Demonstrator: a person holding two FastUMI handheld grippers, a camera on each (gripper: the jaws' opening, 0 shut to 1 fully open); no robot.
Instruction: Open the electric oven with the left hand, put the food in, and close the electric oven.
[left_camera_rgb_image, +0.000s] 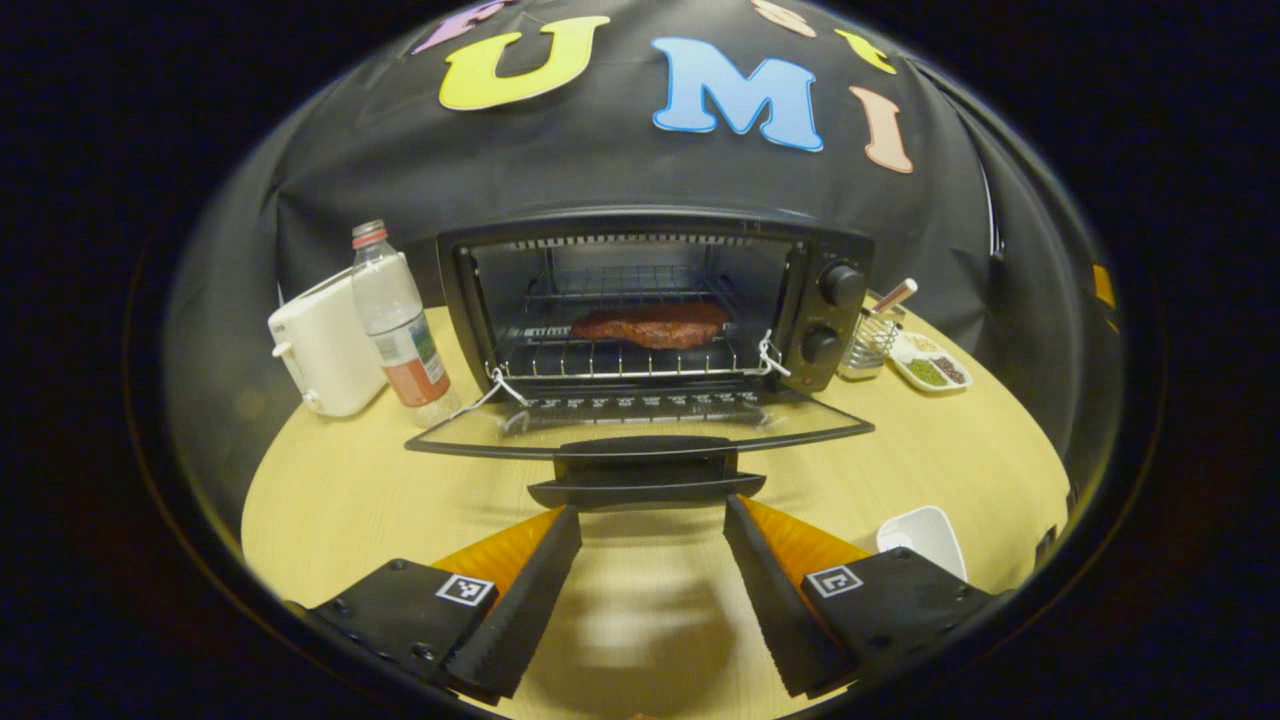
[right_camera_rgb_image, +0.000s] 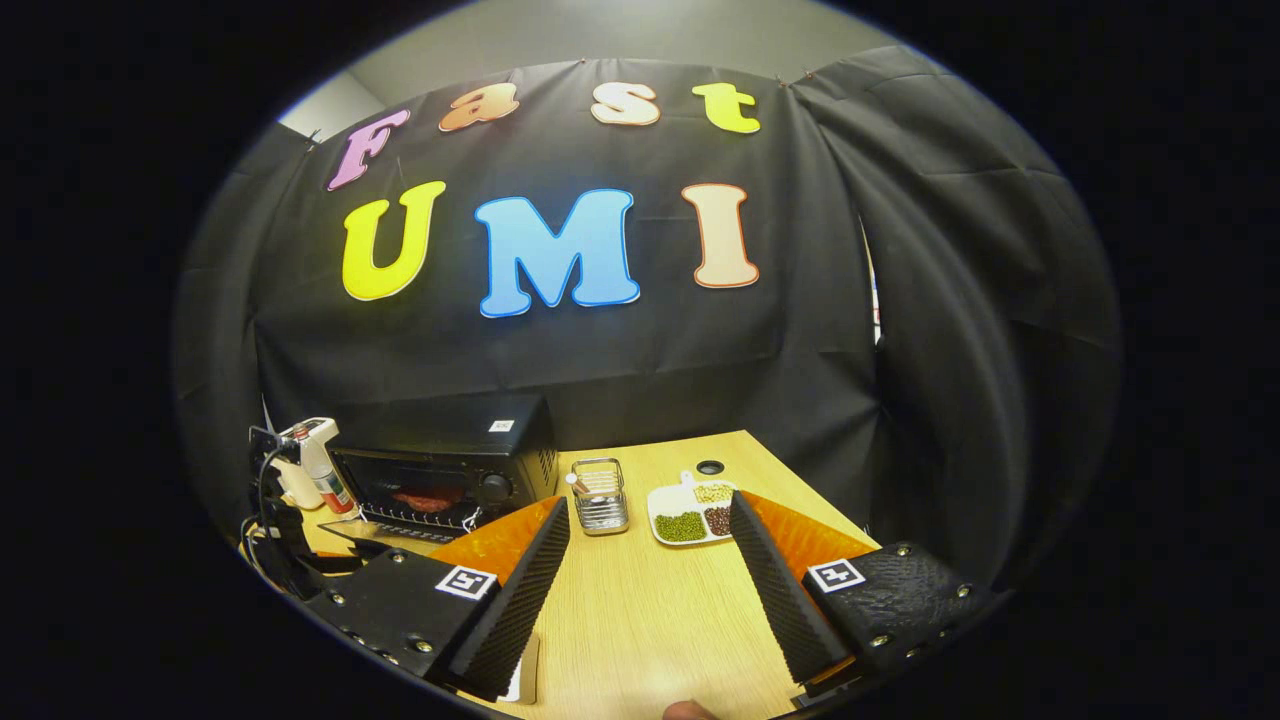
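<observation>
Right, left gripper view first: the left gripper (left_camera_rgb_image: 652, 520) sits low over the pale wooden table (left_camera_rgb_image: 350, 500), fingers spread wide and gripping nothing, their tips just short of the door handle (left_camera_rgb_image: 645, 478) of the electric oven (left_camera_rgb_image: 655, 300). That glass door (left_camera_rgb_image: 640, 425) is dropped fully open, lying flat toward the camera. Inside, the food (left_camera_rgb_image: 650, 324), a reddish-brown slab, rests on the wire rack (left_camera_rgb_image: 620, 355). Two knobs (left_camera_rgb_image: 842, 285) run down the oven's right side. Left of the oven stands a plastic water bottle (left_camera_rgb_image: 398, 320) with a white appliance (left_camera_rgb_image: 325, 345) just beside it; to the right are a small wire basket (left_camera_rgb_image: 872, 342) and a divided dish of beans (left_camera_rgb_image: 930, 365), and a white bowl (left_camera_rgb_image: 925, 537) sits near the right finger. Over to the right gripper view: the right gripper (right_camera_rgb_image: 650, 525) hangs higher and farther back, fingers also parted with nothing between them. The oven shows at lower left with its door down and the food inside, the wire basket and the bean dish sitting ahead on the table.
</observation>
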